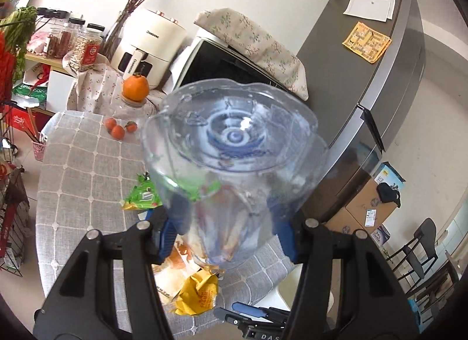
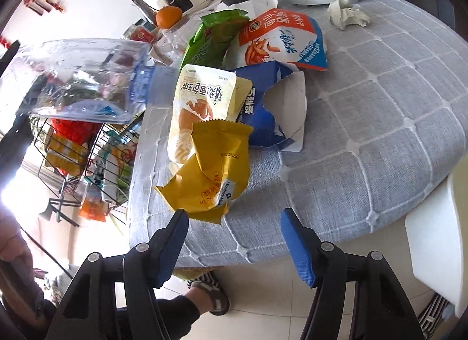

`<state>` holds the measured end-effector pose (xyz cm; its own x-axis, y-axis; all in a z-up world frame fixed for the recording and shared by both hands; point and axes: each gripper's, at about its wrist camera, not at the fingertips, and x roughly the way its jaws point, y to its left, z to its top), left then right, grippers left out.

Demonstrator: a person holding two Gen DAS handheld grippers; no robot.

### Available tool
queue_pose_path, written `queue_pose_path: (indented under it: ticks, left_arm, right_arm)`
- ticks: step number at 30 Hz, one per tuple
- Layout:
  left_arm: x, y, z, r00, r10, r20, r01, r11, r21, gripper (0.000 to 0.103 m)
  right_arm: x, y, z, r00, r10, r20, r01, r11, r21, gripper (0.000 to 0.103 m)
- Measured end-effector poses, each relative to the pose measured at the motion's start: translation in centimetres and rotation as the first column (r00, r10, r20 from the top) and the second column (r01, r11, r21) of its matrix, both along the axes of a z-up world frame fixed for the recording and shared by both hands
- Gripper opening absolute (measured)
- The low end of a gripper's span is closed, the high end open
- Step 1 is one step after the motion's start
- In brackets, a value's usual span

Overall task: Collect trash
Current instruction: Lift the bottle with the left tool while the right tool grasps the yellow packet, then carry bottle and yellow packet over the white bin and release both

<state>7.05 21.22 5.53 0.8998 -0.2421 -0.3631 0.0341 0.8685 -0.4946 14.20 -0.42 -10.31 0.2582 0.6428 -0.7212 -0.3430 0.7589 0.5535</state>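
Left wrist view: the left gripper (image 1: 228, 231) is clamped on a clear plastic bottle (image 1: 231, 147), its blue pads (image 1: 171, 231) pressing the sides of the body. The bottle's long axis runs straight out along the fingers, base end toward 12 o'clock, so it fills the middle of the view. Beneath it lies the grey checked tablecloth (image 1: 79, 164), with a yellow wrapper (image 1: 199, 293) at 6 o'clock and a green packet (image 1: 143, 193) at 9 o'clock. The other gripper's blue tip shows low at 6 o'clock, just beside the yellow wrapper.

Right wrist view: the right gripper (image 2: 234, 240) stands apart and holds nothing, its jaws wide. The yellow wrapper (image 2: 210, 173) lies on the tablecloth (image 2: 365, 135) directly ahead at 12 o'clock; its lower edge looks close to the left fingertip, though I cannot tell whether they touch. Its long axis runs roughly 12 to 6, along the fingers. Behind it, also toward 12, are a cream bread bag (image 2: 201, 103), a torn blue carton (image 2: 272, 112), an orange-and-white snack bag (image 2: 283, 39) and a green packet (image 2: 216, 36); a crumpled tissue (image 2: 348, 12) sits at 1 o'clock. The held bottle (image 2: 79, 79) hangs at 10 o'clock, off the table edge.

The right gripper is the nearer and free one; the coming move seems to turn on closing forward over the yellow wrapper.
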Motion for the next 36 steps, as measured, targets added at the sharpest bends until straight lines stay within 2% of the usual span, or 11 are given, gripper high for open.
queue_pose_path:
  ticks: [5, 7, 9, 12, 18, 22, 30, 36]
  left_arm:
    - [-1.8, 2.5, -0.1, 0.997, 0.076, -0.018, -0.075, 0.995, 0.061, 0.059]
    - [-2.1, 3.5, -0.6, 0.995, 0.095, -0.039, -0.093, 0.994, 0.062, 0.059]
    - [-2.4, 4.3, -1.0, 0.993, 0.108, -0.053, -0.105, 0.993, 0.054, 0.059]
    - [-2.6, 5.0, -1.3, 0.992, 0.114, -0.062, -0.111, 0.992, 0.052, 0.059]
    - [-2.4, 4.2, -1.3, 0.994, 0.088, -0.063, -0.085, 0.995, 0.046, 0.059]
    - [-1.5, 2.0, -1.6, 0.996, 0.042, -0.075, -0.037, 0.997, 0.06, 0.06]
    - [1.3, -5.2, -2.8, 0.987, -0.112, -0.117, 0.117, 0.992, 0.045, 0.06]
    - [3.6, -12.9, -4.0, 0.955, -0.256, -0.149, 0.266, 0.962, 0.057, 0.06]
  right_arm:
    - [1.9, 1.8, -1.5, 0.999, -0.03, -0.025, 0.032, 0.997, 0.069, 0.055]
    - [2.5, 2.7, -2.2, 0.999, -0.028, -0.035, 0.031, 0.996, 0.084, 0.045]
    - [2.7, 3.6, -2.8, 0.999, -0.02, -0.044, 0.024, 0.996, 0.089, 0.019]
    - [2.6, 4.1, -2.6, 1.0, -0.012, -0.028, 0.015, 0.995, 0.095, 0.014]
    - [2.0, 3.5, 0.4, 0.999, 0.009, 0.041, -0.012, 0.997, 0.071, 0.012]
    - [2.0, 0.4, 2.4, 0.997, -0.024, 0.075, 0.018, 0.996, 0.082, 0.012]
    - [3.1, -9.6, 5.2, 0.976, -0.193, 0.1, 0.187, 0.98, 0.061, 0.012]
    - [2.7, -19.5, 5.5, 0.937, -0.334, 0.104, 0.334, 0.942, 0.015, 0.012]
